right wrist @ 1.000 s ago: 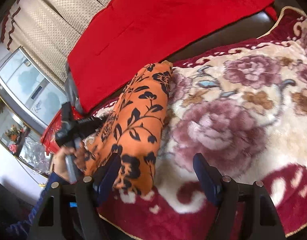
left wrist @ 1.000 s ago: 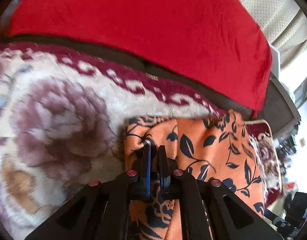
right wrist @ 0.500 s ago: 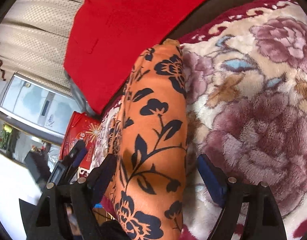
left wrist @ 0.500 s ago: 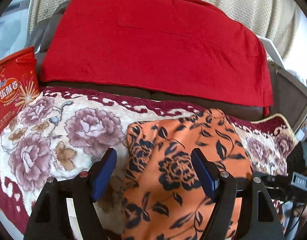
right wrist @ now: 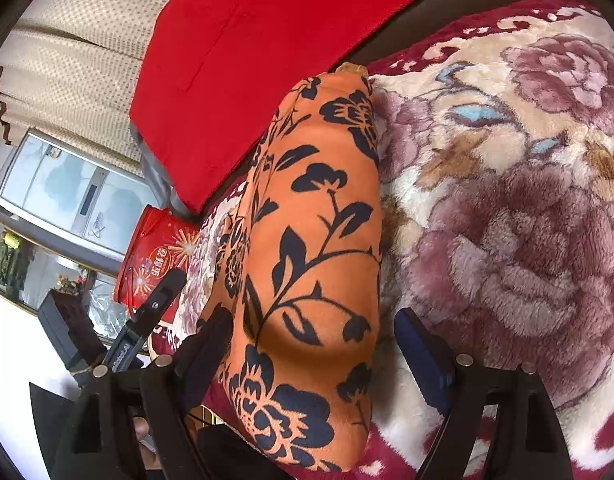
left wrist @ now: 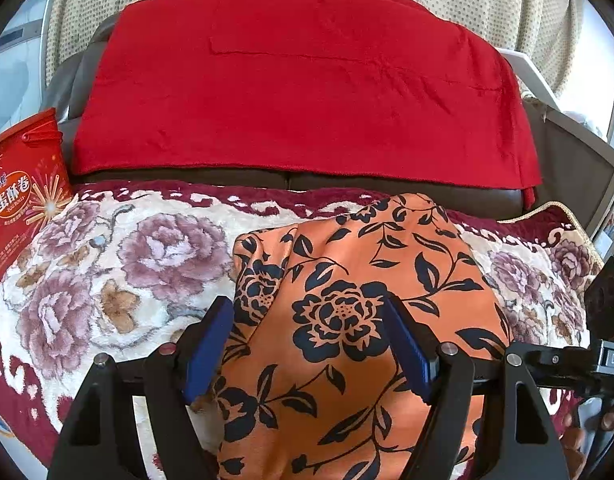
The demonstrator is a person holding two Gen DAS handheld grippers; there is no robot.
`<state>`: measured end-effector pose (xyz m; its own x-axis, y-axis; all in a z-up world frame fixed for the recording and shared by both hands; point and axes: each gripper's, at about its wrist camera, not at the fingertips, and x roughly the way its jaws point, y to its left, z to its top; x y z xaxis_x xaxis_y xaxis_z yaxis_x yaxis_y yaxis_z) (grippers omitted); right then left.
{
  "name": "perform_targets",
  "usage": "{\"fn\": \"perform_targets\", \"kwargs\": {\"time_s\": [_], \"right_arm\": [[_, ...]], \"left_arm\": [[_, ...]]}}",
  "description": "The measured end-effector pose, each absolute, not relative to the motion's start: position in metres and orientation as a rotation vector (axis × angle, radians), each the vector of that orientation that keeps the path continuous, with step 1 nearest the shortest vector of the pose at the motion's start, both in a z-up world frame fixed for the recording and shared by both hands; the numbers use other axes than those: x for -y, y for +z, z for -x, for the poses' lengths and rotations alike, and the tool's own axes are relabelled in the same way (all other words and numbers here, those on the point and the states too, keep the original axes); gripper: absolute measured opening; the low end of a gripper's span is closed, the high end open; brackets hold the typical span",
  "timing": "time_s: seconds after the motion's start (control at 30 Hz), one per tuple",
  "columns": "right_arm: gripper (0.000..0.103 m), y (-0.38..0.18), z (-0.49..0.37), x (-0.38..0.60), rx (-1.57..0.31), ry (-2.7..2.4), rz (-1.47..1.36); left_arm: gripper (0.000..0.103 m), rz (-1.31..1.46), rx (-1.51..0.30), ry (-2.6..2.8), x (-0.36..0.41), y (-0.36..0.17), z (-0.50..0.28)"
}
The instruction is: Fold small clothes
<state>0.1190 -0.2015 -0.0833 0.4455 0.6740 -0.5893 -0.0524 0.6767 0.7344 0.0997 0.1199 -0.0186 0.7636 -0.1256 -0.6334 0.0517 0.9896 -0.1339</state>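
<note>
An orange cloth with a black flower print (left wrist: 347,312) lies folded on the flowered plush blanket (left wrist: 107,280). Above its near part hovers my left gripper (left wrist: 307,346), open, blue pads wide apart and off the fabric. In the right wrist view the same cloth (right wrist: 319,232) runs as a long strip away from me. My right gripper (right wrist: 317,350) stands open astride its near end, one finger (right wrist: 423,356) over the blanket (right wrist: 507,220). The pads do not press the cloth. Each view shows part of the other gripper at its edge.
A red cloth (left wrist: 299,92) is draped over the dark sofa back behind the blanket. At the blanket's left end stands a red snack box (left wrist: 23,196), also in the right wrist view (right wrist: 155,256). Beige curtains hang behind, and a glass cabinet (right wrist: 59,184) stands beyond.
My left gripper was shut on the cloth's edge; it has let go, opened wide and drawn back and up. My right gripper has widened slightly and moved in over the cloth's end.
</note>
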Motion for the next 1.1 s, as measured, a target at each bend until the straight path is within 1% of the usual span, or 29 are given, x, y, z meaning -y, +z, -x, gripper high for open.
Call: {"fn": "perform_targets", "kwargs": {"time_s": [0.2, 0.27, 0.3, 0.33, 0.4, 0.47, 0.53, 0.57, 0.6, 0.63, 0.73, 0.8, 0.83, 1.0, 1.07, 1.1], "right_arm": [[0.084, -0.082, -0.113, 0.191, -1.014, 0.509, -0.676], [0.052, -0.084, -0.113, 0.184, -1.025, 0.491, -0.59], [0.045, -0.086, -0.114, 0.182, -1.038, 0.471, -0.564], [0.043, -0.091, -0.113, 0.183, -1.047, 0.443, -0.551], [0.042, -0.097, -0.112, 0.186, -1.062, 0.436, -0.58], [0.044, -0.099, -0.109, 0.19, -1.06, 0.456, -0.621], [0.063, -0.094, -0.108, 0.193, -1.044, 0.468, -0.636], [0.067, -0.091, -0.108, 0.194, -1.034, 0.463, -0.639], [0.077, -0.085, -0.11, 0.197, -1.013, 0.462, -0.642], [0.082, -0.079, -0.115, 0.199, -0.985, 0.469, -0.651], [0.082, -0.073, -0.139, 0.203, -0.968, 0.474, -0.684], [0.082, -0.079, -0.161, 0.201, -1.007, 0.486, -0.696], [0.082, -0.082, -0.169, 0.199, -1.026, 0.481, -0.691], [0.082, -0.09, -0.18, 0.188, -1.06, 0.522, -0.675], [0.082, -0.093, -0.181, 0.185, -1.066, 0.531, -0.653], [0.08, -0.093, -0.182, 0.183, -1.065, 0.538, -0.638]], "left_arm": [[0.077, 0.136, -0.713, -0.114, -0.118, -0.027, -0.1], [0.077, 0.144, -0.766, -0.145, -0.113, -0.042, -0.107], [0.077, 0.136, -0.84, -0.16, -0.108, -0.059, -0.116], [0.078, 0.124, -0.892, -0.153, -0.105, -0.072, -0.121], [0.077, 0.145, -0.851, -0.169, -0.109, -0.068, -0.113], [0.077, 0.215, -0.822, -0.22, -0.123, -0.052, -0.109], [0.078, 0.29, -0.774, -0.23, -0.147, -0.039, -0.105], [0.084, 0.323, -0.759, -0.217, -0.159, -0.036, -0.105], [0.087, 0.371, -0.762, -0.199, -0.178, -0.036, -0.107], [0.087, 0.415, -0.775, -0.206, -0.19, -0.04, -0.111], [0.087, 0.638, -0.89, -0.315, -0.226, -0.069, -0.135], [0.087, 0.779, -0.969, -0.404, -0.237, -0.091, -0.153], [0.087, 0.8, -1.0, -0.42, -0.236, -0.098, -0.159], [0.087, 0.705, -1.121, -0.418, -0.214, -0.117, -0.18], [0.086, 0.676, -1.116, -0.437, -0.205, -0.113, -0.181], [0.066, 0.69, -1.116, -0.476, -0.201, -0.114, -0.181]]}}
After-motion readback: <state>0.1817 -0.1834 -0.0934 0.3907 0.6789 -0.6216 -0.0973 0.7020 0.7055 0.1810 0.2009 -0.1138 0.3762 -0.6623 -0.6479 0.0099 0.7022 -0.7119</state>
